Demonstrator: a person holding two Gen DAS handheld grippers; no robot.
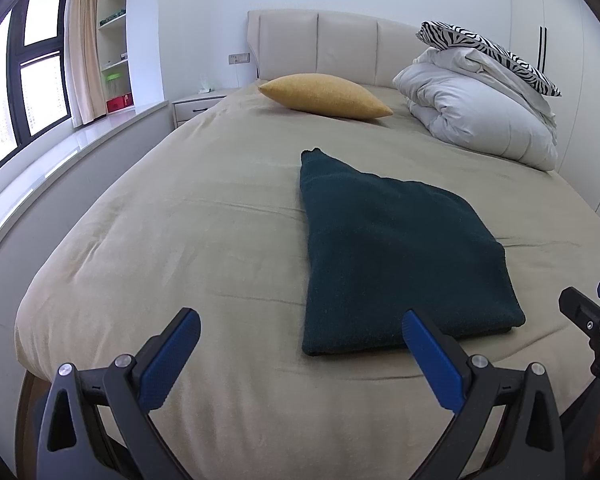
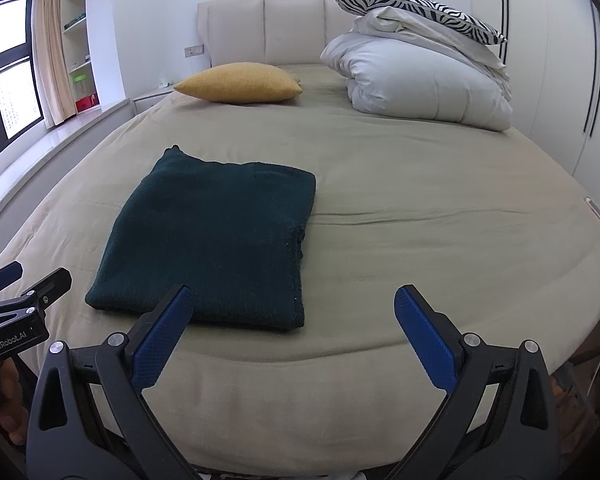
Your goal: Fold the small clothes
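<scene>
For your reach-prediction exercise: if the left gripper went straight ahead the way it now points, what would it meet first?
Probably the bare beige bedsheet: the open left gripper aims just left of the folded dark green garment. Depth is unclear.

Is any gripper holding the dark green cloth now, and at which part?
No. The left gripper and right gripper are both open and empty; the folded cloth lies free on the bed.

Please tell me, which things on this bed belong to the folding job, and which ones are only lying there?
Belong to the job:
- dark green garment, already folded flat
- left hand-held gripper, open
- right hand-held gripper, open

Only lying there:
- yellow pillow
- white duvet, bundled
- zebra-print pillow, on top of the duvet
</scene>
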